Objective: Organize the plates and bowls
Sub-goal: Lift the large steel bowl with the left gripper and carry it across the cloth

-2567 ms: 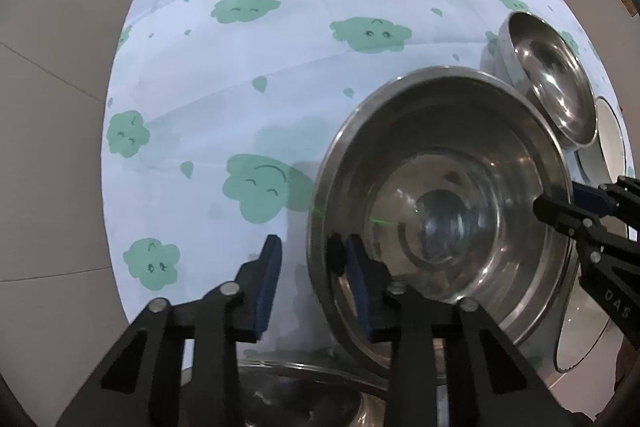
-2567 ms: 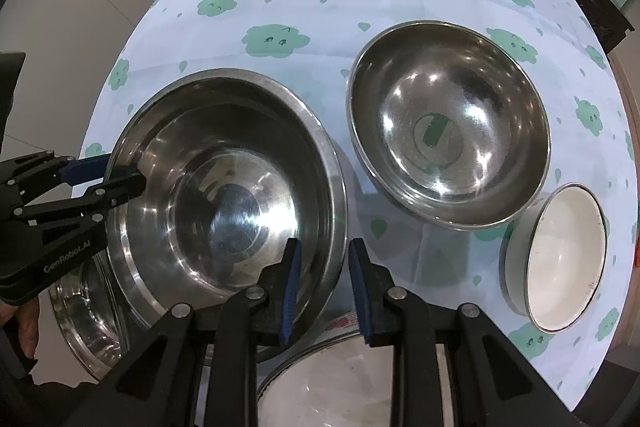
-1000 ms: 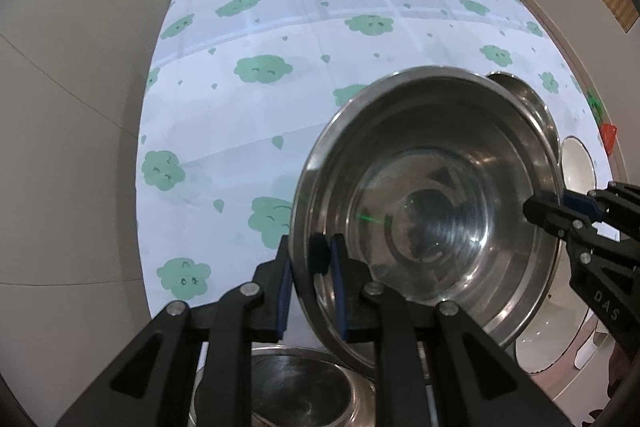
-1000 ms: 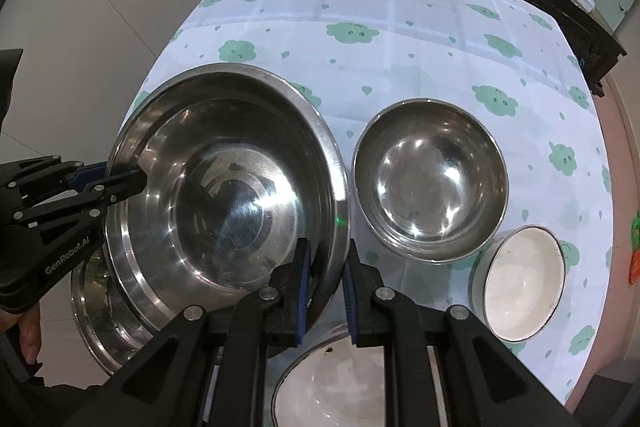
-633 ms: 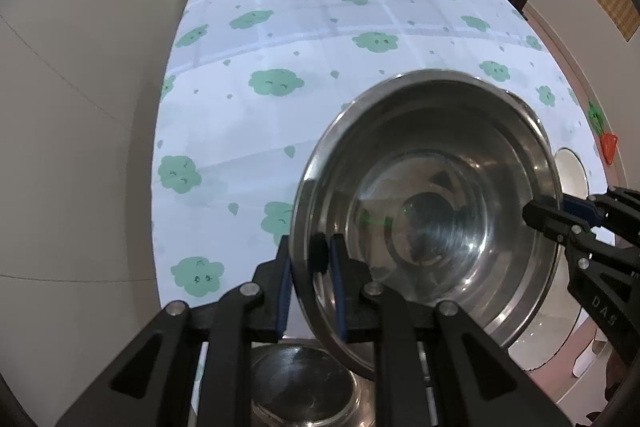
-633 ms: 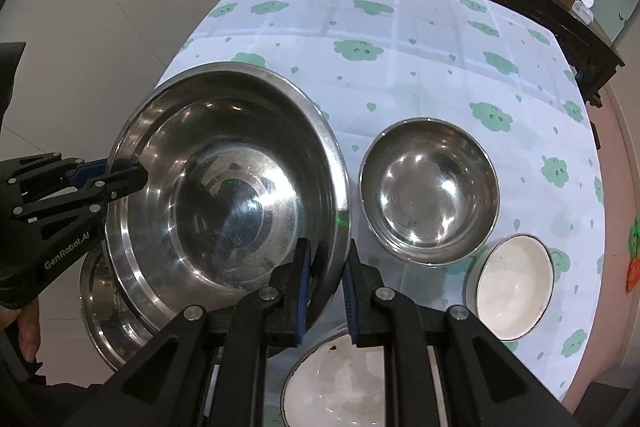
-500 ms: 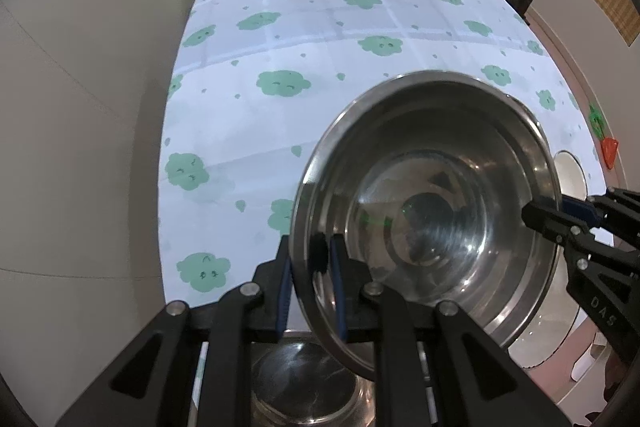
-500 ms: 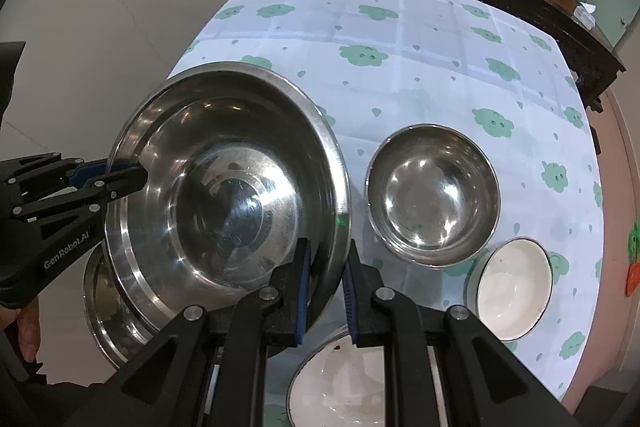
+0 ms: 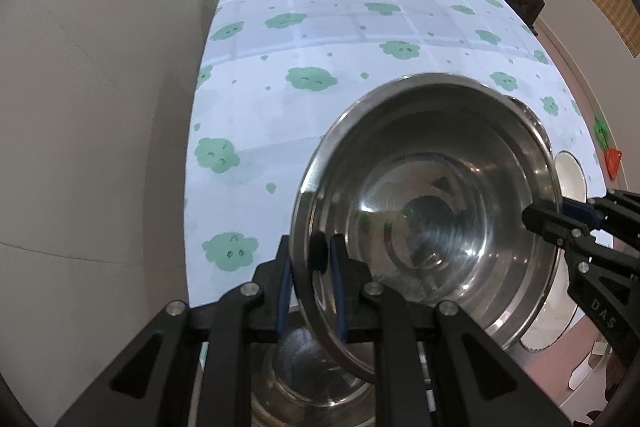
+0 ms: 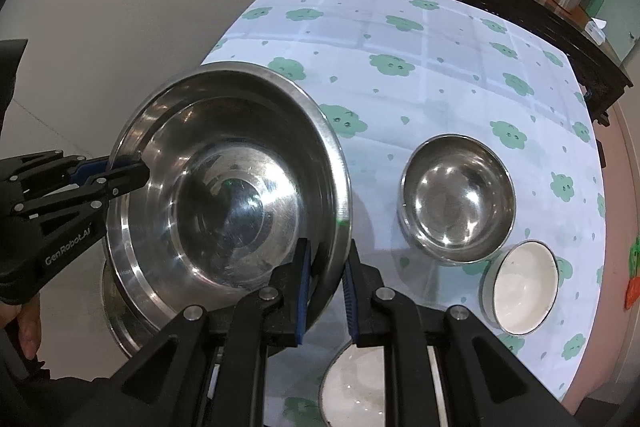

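While both tongs (image 10: 325, 281) clamp its rim, the round steel basin (image 10: 224, 187) gleams.

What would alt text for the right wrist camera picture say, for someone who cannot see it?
A large shiny steel bowl is held above a cloud-print tablecloth, its rim clamped by the right gripper at the bottom and the left gripper at the left. A smaller steel bowl and a white bowl sit on the cloth.

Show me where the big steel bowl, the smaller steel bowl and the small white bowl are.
Big steel bowl (image 10: 224, 195): right wrist view, on its inner floor.
Smaller steel bowl (image 10: 456, 203): right wrist view, on its inner floor.
Small white bowl (image 10: 522, 287): right wrist view, on its white inside.
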Demonstrator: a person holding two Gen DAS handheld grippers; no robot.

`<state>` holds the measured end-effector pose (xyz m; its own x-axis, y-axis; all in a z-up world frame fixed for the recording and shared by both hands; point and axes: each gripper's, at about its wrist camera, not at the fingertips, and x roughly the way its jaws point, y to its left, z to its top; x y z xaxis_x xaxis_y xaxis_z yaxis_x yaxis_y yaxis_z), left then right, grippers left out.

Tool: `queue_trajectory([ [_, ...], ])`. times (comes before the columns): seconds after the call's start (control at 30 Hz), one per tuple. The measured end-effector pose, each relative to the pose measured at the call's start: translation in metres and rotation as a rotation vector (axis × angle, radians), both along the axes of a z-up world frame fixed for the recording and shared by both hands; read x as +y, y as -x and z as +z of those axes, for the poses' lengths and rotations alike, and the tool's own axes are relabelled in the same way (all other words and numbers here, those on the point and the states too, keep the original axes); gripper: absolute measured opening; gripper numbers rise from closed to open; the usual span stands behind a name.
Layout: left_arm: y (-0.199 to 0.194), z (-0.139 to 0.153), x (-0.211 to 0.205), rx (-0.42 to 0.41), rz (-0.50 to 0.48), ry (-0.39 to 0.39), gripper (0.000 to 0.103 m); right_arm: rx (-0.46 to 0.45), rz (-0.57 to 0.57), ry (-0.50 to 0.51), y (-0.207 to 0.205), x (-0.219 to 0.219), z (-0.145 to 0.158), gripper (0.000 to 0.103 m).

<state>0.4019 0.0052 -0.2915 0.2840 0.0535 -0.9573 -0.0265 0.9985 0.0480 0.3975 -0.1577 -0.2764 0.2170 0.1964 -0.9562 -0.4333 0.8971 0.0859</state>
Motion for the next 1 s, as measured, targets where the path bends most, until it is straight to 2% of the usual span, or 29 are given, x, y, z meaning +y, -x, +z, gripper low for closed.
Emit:
queue_trajectory([
  [0.4,0.031,0.000,0.027,0.008,0.047,0.007,0.015,0.010,0.053,0.005,0.027,0.028,0.004,0.017],
  [1.0,0.079,-0.012,0.054,0.043,0.086,0.011,0.015,0.051,0.106,0.019,0.070,0.056,-0.006,0.017],
])
